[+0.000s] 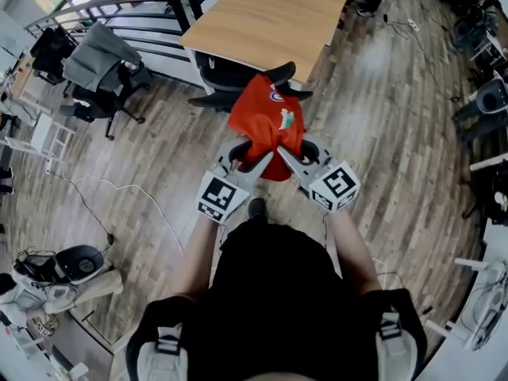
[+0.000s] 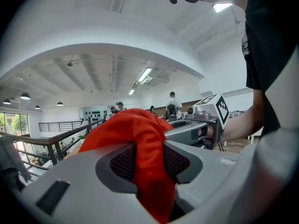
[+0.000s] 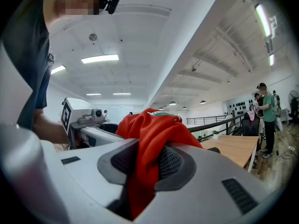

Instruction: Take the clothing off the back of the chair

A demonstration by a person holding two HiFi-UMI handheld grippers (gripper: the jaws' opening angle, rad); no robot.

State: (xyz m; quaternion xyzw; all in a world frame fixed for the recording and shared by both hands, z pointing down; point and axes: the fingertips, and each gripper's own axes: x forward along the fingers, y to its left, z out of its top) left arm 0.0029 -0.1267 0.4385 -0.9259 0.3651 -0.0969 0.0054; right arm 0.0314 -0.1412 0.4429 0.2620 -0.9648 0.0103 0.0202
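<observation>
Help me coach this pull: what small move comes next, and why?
Probably draw the red garment up and toward the person: the left gripper and right gripper are both shut on it, and it hangs close to the black chair.

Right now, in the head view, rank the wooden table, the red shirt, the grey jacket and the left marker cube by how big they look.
1. wooden table
2. red shirt, only just ahead, and it is nearer the camera, so this place is unsure
3. grey jacket
4. left marker cube
</observation>
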